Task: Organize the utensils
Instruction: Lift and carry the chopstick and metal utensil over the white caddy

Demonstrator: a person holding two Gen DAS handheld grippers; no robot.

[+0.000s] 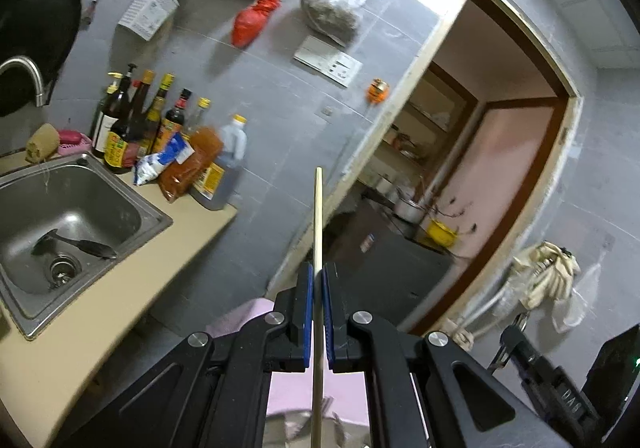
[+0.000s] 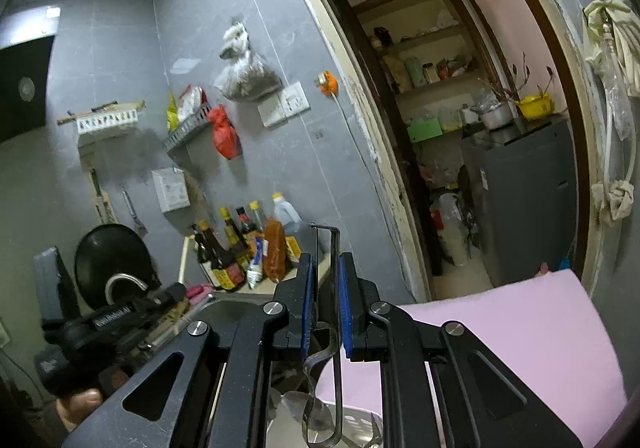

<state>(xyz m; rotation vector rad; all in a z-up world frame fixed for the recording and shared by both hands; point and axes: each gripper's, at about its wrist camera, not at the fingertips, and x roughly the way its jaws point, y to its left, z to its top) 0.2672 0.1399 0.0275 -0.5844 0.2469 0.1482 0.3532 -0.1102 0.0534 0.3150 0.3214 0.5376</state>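
Left black gripper with blue pads [image 1: 317,280] raised, pinching thin pale wooden stick [image 1: 318,232]. Right black gripper [image 2: 325,268] raised, clamping flat shiny metal utensil handle [image 2: 335,288].

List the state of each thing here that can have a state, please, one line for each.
left gripper: shut on the chopstick
chopstick: held, pointing forward along the fingers
right gripper: shut on the metal utensil handle
metal utensil handle: held; its lower end is blurred
sink: no water visible, a dark utensil lies at the drain
faucet: no water running
doorway: open
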